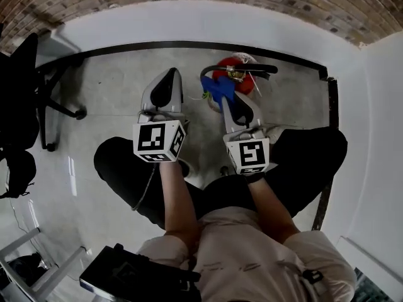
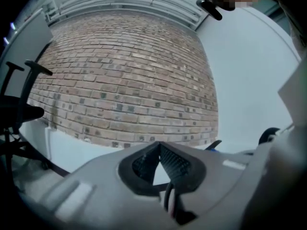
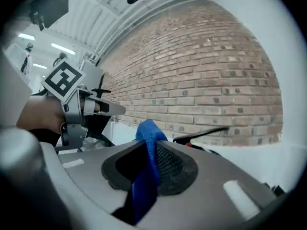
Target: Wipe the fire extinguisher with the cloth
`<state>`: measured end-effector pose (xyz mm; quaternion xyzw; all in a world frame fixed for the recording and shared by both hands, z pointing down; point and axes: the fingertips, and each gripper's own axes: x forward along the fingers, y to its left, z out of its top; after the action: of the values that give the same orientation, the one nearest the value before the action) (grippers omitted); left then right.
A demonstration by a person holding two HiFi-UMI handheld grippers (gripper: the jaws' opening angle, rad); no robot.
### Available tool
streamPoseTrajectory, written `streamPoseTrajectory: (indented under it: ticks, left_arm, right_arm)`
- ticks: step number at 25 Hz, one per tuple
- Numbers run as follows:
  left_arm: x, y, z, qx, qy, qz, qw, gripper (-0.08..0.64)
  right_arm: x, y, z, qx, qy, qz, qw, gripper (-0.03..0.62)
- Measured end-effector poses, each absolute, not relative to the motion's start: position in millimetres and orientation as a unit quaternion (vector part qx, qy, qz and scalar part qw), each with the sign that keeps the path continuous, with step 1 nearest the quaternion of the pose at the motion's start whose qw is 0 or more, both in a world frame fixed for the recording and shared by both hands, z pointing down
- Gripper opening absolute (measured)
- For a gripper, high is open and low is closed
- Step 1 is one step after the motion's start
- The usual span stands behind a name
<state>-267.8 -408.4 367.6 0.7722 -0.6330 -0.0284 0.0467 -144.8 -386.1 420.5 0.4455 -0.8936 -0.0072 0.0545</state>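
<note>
Right hand-held gripper (image 1: 230, 99), jaws clamped on the blue cloth (image 1: 219, 88), holds it at the near-left side of the red fire extinguisher (image 1: 234, 75), which stands on the floor by the far wall. Left hand-held gripper (image 1: 170, 75), jaws together on nothing, hangs apart to the left. Cloth in hand; the wiping itself seems largely left to do.

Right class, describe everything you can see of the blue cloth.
The cloth is bright blue soft fabric, bunched into a fold. The right gripper has its tongs shut on it, one end poking past the tips, the rest hanging below. In the head view it lies by the red fire extinguisher; contact is unclear.
</note>
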Motion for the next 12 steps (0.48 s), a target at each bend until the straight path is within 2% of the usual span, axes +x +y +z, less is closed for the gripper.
streamPoseTrajectory:
  ticks: [5,9,12]
  left_arm:
    - [-246,-408,362,0.785,-0.618,-0.029,0.034,0.000]
    - [-257,-400,364,0.777,-0.629,-0.028,0.034,0.000]
    - [-264,-397,373,0.771,-0.635,-0.021,0.041,0.000]
  right_arm:
    - [-134,-407,433,0.485,-0.866,0.007,0.120,0.063]
    - [-156,-404,457,0.459,-0.879,0.006,0.131,0.064]
    - [-181,-394,489,0.438,-0.882,-0.004,0.175,0.063]
